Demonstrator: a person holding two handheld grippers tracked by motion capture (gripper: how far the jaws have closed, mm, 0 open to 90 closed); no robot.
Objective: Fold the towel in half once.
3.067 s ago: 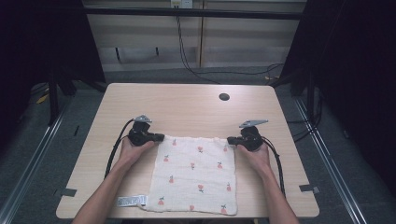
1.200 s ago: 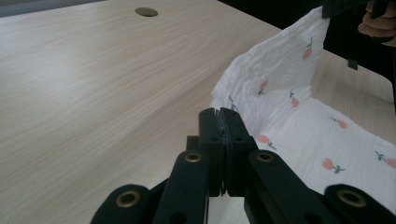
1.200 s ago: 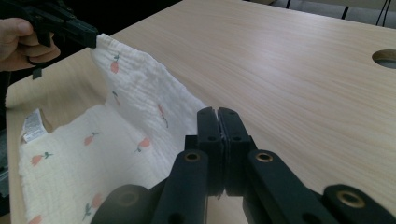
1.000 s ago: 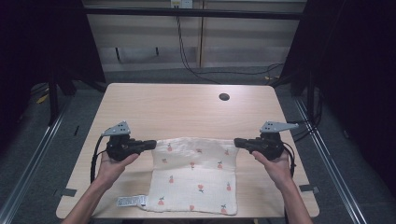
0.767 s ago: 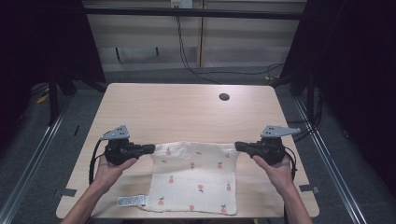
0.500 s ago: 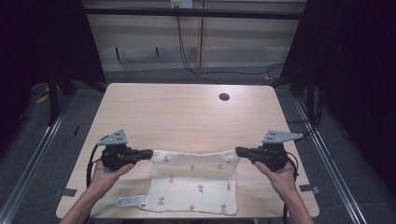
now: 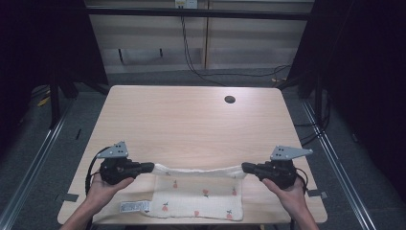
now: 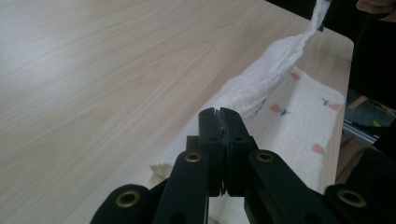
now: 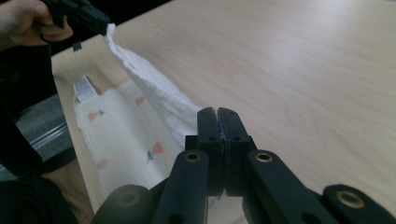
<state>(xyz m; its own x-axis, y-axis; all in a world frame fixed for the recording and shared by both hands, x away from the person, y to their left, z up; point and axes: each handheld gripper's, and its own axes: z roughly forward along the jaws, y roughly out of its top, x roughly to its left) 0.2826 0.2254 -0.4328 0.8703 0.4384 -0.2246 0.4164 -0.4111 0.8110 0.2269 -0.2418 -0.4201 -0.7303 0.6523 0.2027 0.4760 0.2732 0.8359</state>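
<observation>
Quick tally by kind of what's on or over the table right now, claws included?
Cloths: 1, the white printed cloth, its far edge lifted between the claws.
Claws: 2, left claw and right claw, each shut on a far corner of the cloth.
Labels: 1, a label at the cloth's near left corner.
Table holes: 1, a round hole.
Total: 5

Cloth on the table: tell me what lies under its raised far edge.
Under the raised edge of the cloth, held between the left tool and right tool, lies the cloth's own printed near half on the table. What that half covers cannot be seen.
</observation>
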